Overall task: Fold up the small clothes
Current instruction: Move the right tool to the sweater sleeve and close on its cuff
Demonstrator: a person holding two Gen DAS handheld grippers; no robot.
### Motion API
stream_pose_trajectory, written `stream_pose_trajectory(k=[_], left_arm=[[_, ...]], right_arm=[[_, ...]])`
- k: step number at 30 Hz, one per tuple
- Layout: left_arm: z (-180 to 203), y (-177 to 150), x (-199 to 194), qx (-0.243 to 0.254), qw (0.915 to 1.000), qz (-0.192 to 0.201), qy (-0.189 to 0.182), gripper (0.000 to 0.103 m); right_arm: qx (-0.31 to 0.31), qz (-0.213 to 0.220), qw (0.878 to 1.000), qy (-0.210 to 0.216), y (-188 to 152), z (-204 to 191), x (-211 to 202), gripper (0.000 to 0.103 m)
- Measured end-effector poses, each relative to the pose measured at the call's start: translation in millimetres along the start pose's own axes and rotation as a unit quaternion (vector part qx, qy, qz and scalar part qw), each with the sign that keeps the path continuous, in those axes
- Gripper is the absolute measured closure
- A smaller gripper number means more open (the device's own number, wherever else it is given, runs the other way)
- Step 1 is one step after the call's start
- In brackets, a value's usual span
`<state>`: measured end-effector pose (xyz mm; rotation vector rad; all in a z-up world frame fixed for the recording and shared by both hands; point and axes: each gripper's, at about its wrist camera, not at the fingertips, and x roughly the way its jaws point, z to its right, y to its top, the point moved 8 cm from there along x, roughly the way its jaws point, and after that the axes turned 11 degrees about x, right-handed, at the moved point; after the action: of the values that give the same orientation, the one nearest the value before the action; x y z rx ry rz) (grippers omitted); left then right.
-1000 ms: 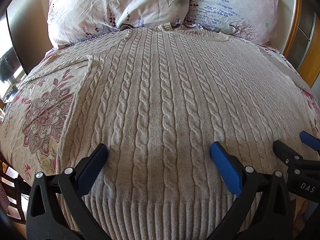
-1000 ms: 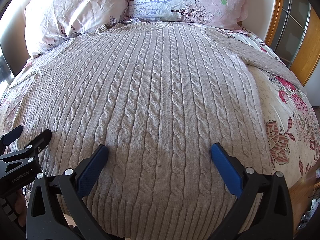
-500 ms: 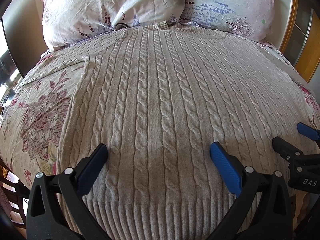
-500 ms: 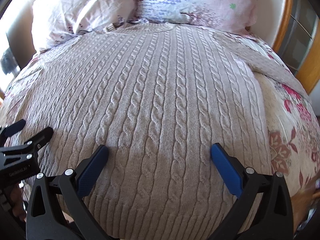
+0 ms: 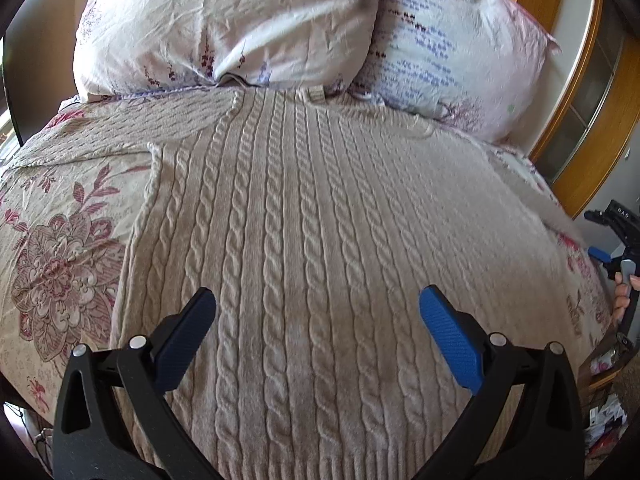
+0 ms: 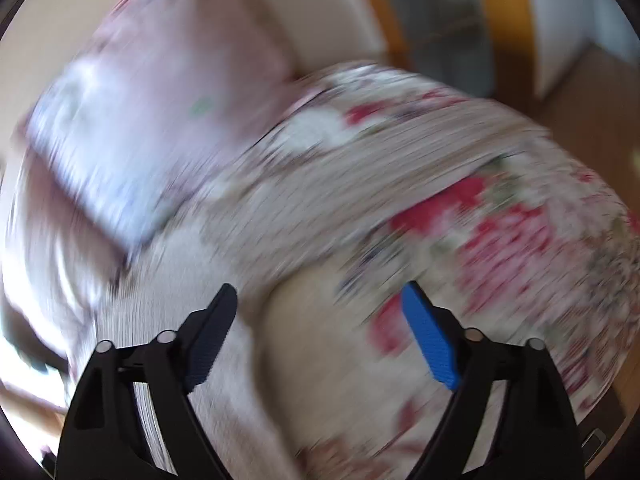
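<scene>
I hold the left tongs [image 5: 316, 316] wide open and empty above the sweater's [image 5: 320, 240] lower body, placed to reach the hem. The right tongs [image 6: 320, 328], also spread and empty, face the floral bed [image 6: 500, 240] beside it; that view is blurred. The cable-knit sweater lies flat, collar towards the pillows [image 5: 224, 24], unfolded.

Right tongs [image 6: 318, 336] swung off sweater [image 5: 320, 260] toward floral bedspread [image 6: 500, 220], view now motion-blurred, gap slightly narrower. Left tongs [image 5: 316, 320] pulled back slightly; pillows [image 5: 224, 28] loom larger.
</scene>
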<state>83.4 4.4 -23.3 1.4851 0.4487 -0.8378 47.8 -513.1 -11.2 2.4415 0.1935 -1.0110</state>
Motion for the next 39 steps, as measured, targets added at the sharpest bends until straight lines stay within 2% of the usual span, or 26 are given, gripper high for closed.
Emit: stream_pose_trajectory(k=[1, 4, 5, 7, 10, 13, 19, 21, 23, 25, 28, 30, 32, 35, 38, 39], left_arm=[[-2.0, 5.7, -1.5, -0.006, 0.9999, 0.011, 0.000, 0.002], [-2.5, 15.3, 0.3, -0.022, 0.9994, 0.013, -0.025, 0.002], [-4.0, 17.8, 0.8, -0.030, 0.9989, 0.016, -0.032, 0.002], [-9.6, 20.0, 1.1, -0.043, 0.9986, 0.017, -0.025, 0.002], [-18.3, 22.6, -1.1, -0.061, 0.9978, 0.021, -0.019, 0.002], [-30.1, 26.0, -7.0, -0.073, 0.9968, 0.032, -0.003, 0.002], [-65.0, 31.8, -19.9, -0.133, 0.9894, 0.056, 0.013, 0.002], [-79.2, 32.2, -24.1, -0.153, 0.9861, 0.060, 0.026, 0.002], [-94.8, 31.5, -29.0, -0.171, 0.9825, 0.063, 0.039, 0.002], [-110.8, 30.7, -33.8, -0.186, 0.9790, 0.064, 0.052, 0.002], [-138.7, 28.2, -41.4, -0.215, 0.9712, 0.071, 0.074, 0.002], [-158.1, 25.0, -45.3, -0.242, 0.9640, 0.075, 0.082, 0.002], [-176.2, 21.5, -48.7, -0.268, 0.9563, 0.081, 0.086, 0.002], [-200.5, 18.2, -51.8, -0.298, 0.9460, 0.088, 0.091, 0.002], [-217.0, 16.5, -52.3, -0.320, 0.9387, 0.089, 0.093, 0.002], [-223.4, 16.3, -53.1, -0.324, 0.9369, 0.090, 0.095, 0.002]], right_arm=[[0.041, 0.008, 0.999, -0.001, 25.4, 17.5, 1.4, 0.029], [0.137, 0.023, 0.990, -0.006, 76.2, 61.9, 6.1, 0.040], [0.163, 0.027, 0.986, -0.006, 88.2, 73.7, 8.4, 0.044], [0.202, 0.029, 0.979, -0.004, 107.6, 92.5, 13.4, 0.049], [0.228, 0.024, 0.973, -0.014, 118.1, 110.2, 24.7, 0.060], [0.263, 0.011, 0.965, -0.012, 119.0, 122.1, 38.2, 0.066], [0.300, 0.024, 0.954, 0.004, 129.4, 136.3, 46.4, 0.067], [0.295, 0.028, 0.955, -0.006, 134.1, 139.1, 46.3, 0.074], [0.282, 0.029, 0.958, -0.026, 136.7, 140.0, 50.0, 0.093], [0.264, 0.035, 0.963, -0.044, 139.3, 136.8, 50.8, 0.094], [0.209, 0.068, 0.974, -0.058, 145.7, 111.2, 41.0, 0.095], [0.163, 0.095, 0.982, -0.034, 150.6, 76.8, 28.1, 0.095], [0.116, 0.110, 0.987, -0.003, 149.8, 34.6, 16.5, 0.095], [0.021, 0.121, 0.990, 0.069, 130.6, -57.9, -3.2, 0.095], [-0.060, 0.109, 0.983, 0.136, 90.3, -138.9, -14.5, 0.101], [-0.093, 0.097, 0.977, 0.164, 66.0, -171.9, -17.6, 0.101]])
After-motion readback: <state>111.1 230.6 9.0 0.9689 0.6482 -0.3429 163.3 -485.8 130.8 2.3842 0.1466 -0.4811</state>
